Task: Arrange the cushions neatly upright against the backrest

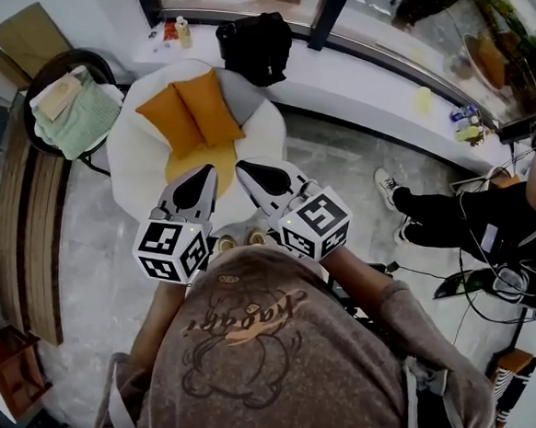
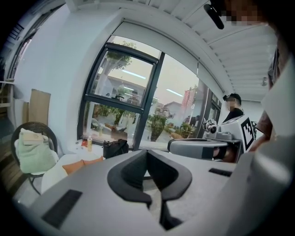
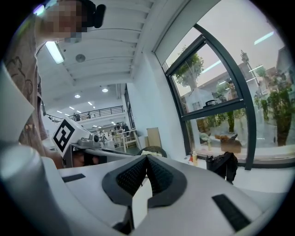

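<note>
On the seat of the white round armchair [image 1: 124, 162]: left orange cushion [image 1: 168, 118] and right orange cushion [image 1: 212, 104], side by side and touching, over a mustard seat pad [image 1: 193, 164]. Directly behind them, grey backrest [image 1: 245, 91]. Lying flat or leaning: cannot tell from above. Near the armchair's front edge, left gripper [image 1: 202, 177] and right gripper [image 1: 251, 172], close together, both pointed toward the cushions and apart from them. Jaws of each pressed together, nothing pinched. Beyond the armchair, black bag [image 1: 258, 43] on the white window ledge [image 1: 370, 87]. At left, wicker chair [image 1: 53, 67] carrying green cloth [image 1: 86, 116]. At right, seated person [image 1: 471, 220].
</note>
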### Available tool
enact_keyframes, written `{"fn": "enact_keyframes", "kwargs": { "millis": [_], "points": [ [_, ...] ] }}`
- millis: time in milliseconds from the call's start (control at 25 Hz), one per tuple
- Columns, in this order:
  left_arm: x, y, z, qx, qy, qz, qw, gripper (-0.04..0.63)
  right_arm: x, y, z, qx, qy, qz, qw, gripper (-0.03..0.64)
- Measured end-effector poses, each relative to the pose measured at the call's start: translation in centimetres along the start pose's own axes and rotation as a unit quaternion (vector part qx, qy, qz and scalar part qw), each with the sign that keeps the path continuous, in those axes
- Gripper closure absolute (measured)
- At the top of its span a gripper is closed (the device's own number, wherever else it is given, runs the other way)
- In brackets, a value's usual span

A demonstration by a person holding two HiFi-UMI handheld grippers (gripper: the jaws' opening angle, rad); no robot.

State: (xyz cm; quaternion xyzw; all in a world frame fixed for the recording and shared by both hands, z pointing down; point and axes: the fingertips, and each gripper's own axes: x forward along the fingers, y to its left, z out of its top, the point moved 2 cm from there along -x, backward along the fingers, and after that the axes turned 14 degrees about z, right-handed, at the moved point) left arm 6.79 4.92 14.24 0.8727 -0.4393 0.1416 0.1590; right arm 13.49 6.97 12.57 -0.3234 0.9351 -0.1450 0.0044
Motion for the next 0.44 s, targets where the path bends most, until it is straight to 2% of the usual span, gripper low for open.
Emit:
{"fn": "enact_keyframes", "kwargs": {
  "millis": [440],
  "points": [
    [0.32,-0.6,0.09,-0.001,0.001,-0.006,1.0,0.591,-0.42,-0.2,0.16,-0.003,0.005,0.01,1.0,0.598]
  ]
}}
